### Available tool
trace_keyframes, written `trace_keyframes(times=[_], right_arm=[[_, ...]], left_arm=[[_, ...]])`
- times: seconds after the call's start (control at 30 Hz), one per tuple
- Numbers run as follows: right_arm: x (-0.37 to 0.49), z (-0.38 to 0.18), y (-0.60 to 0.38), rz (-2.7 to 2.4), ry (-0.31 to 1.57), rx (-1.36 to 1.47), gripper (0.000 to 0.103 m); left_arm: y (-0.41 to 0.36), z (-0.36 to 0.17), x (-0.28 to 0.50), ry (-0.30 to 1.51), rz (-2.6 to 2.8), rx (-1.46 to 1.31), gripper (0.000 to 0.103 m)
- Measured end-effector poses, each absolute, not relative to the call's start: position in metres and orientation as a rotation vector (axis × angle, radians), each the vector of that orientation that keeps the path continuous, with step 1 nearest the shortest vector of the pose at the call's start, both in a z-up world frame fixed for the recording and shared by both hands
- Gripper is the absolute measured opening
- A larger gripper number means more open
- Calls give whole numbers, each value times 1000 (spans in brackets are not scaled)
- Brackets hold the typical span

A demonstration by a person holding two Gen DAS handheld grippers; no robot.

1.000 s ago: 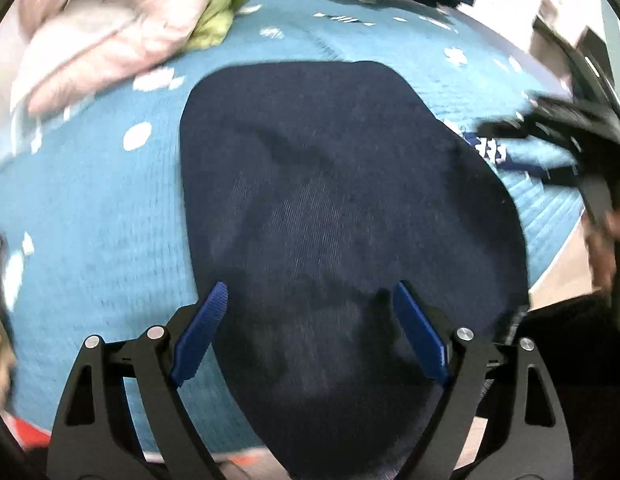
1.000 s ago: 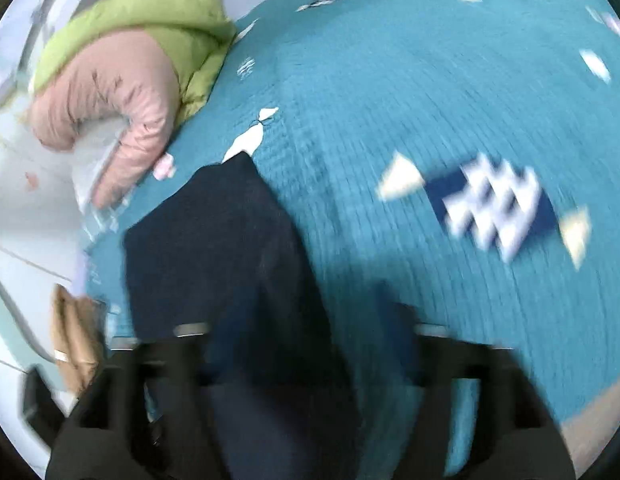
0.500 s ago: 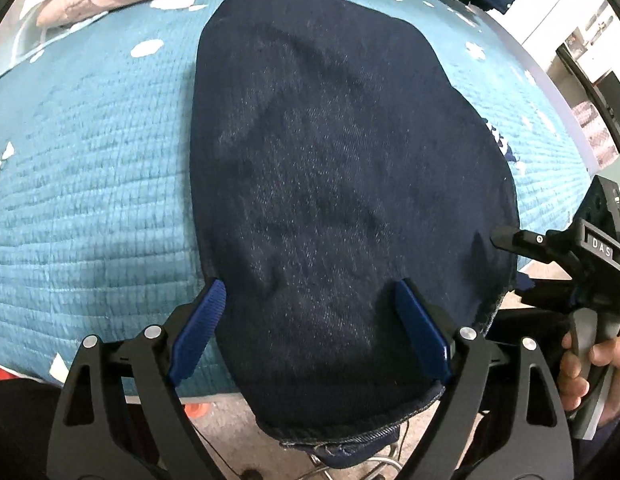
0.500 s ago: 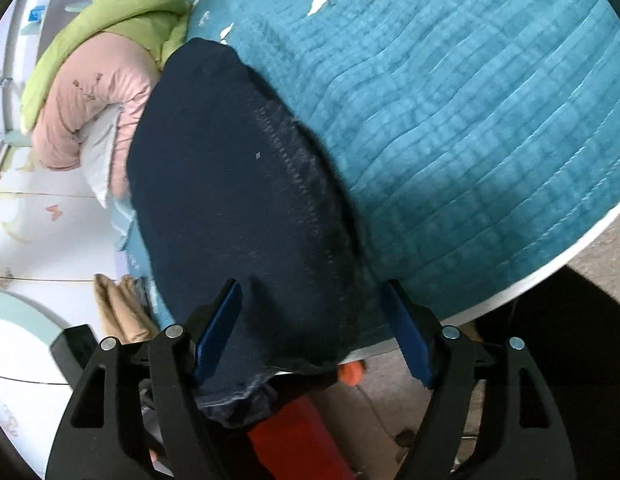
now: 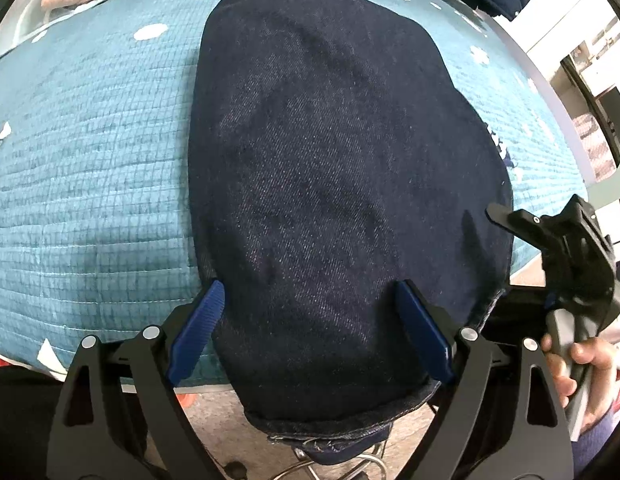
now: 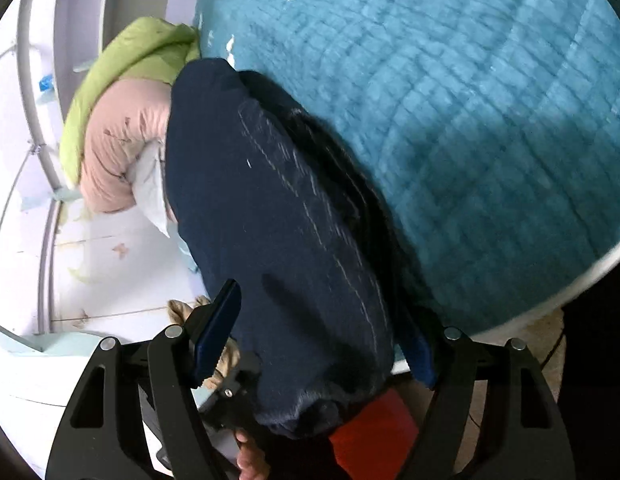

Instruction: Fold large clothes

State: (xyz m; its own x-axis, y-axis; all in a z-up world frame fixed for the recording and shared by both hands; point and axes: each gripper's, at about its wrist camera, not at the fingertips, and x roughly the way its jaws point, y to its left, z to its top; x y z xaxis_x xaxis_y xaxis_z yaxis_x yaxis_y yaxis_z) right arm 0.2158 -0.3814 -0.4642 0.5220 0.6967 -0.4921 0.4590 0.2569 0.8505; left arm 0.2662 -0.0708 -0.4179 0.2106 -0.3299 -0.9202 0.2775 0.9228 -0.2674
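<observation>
The dark denim garment [image 5: 342, 200] lies flat on the teal quilt [image 5: 90, 168], its near hem hanging over the bed edge at 6 o'clock. Your left gripper [image 5: 310, 328] is wide apart over it, holding nothing. Your right gripper [image 6: 314, 332] also stands spread around the cloth. A pink jacket [image 6: 122, 152] lies at 9 o'clock.

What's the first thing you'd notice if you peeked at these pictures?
A big dark blue denim garment lies spread over the teal quilted bedspread, its near end hanging off the bed's edge. Both grippers, left and right, stand open around that near end. Farther back sits a pink and green padded bundle.
</observation>
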Motion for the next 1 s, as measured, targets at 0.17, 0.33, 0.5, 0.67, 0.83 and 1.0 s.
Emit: trace_keyframes(times=[0.17,0.33,0.5,0.67,0.83,1.0], right_arm=[[229,-443,-374,340,967,1401,74],[234,-461,-372,188,994,1411,72],[254,-451,-359,259,976,1353,87],[259,-446,-359,313,929,1343,74],[269,-458,-350,254,1033,1280,38],[268,-453,-346,279,1002,1322,19]], left_arm=[[-51,-409,283,1279,-430,-173,88],[-50,-410,311,1293,-409,-231,89],[-62,-412,323,1316,-384,-193,94],[-62,-406,322,1299,-405,-193,93],[-73,-404,319,1304,-377,-133,93],[-65,-399,317,1304,-368,-176,84]])
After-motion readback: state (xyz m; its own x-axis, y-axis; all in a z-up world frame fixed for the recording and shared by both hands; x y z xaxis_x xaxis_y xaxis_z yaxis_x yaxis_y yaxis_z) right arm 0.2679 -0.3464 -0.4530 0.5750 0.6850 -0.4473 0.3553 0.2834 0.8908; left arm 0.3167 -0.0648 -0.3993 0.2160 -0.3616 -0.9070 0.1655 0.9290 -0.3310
